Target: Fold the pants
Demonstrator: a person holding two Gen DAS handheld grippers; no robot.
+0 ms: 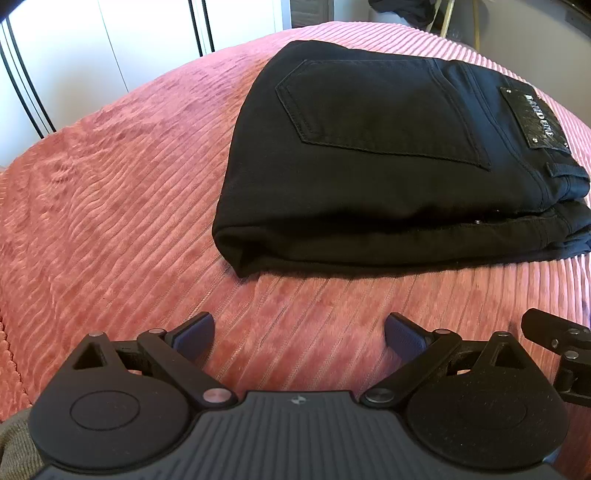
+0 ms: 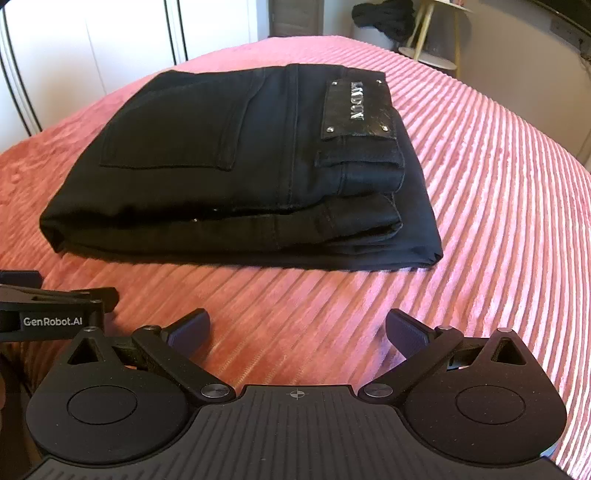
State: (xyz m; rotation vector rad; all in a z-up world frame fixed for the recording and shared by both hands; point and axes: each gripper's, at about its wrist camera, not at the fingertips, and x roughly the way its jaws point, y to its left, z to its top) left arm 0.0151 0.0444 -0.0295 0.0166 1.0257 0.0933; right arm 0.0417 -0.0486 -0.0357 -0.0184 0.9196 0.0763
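Left wrist view, folded black pants (image 1: 369, 155) on pink ribbed bedspread (image 1: 110, 184), both hand-held grippers spread, white wardrobe (image 1: 147, 37) behind

A strip of bare pink bedspread (image 1: 122, 206) lies between the folded black pants (image 1: 373, 155) and both claws, wide enough to pass across in front of the stack. The left claw (image 1: 299, 334) and right claw (image 2: 297, 332) hover side by side with fingers spread, each empty; the left one's body (image 2: 51, 314) crowds the right claw's left flank. To the right of the pants (image 2: 229, 166) the bedspread (image 2: 498, 206) runs open to the bed's edge. Left of the stack it is also clear. Beyond the bed stand white cabinet doors (image 2: 122, 33) and a small stand (image 2: 436, 44) with a dark bundle (image 2: 384, 16).
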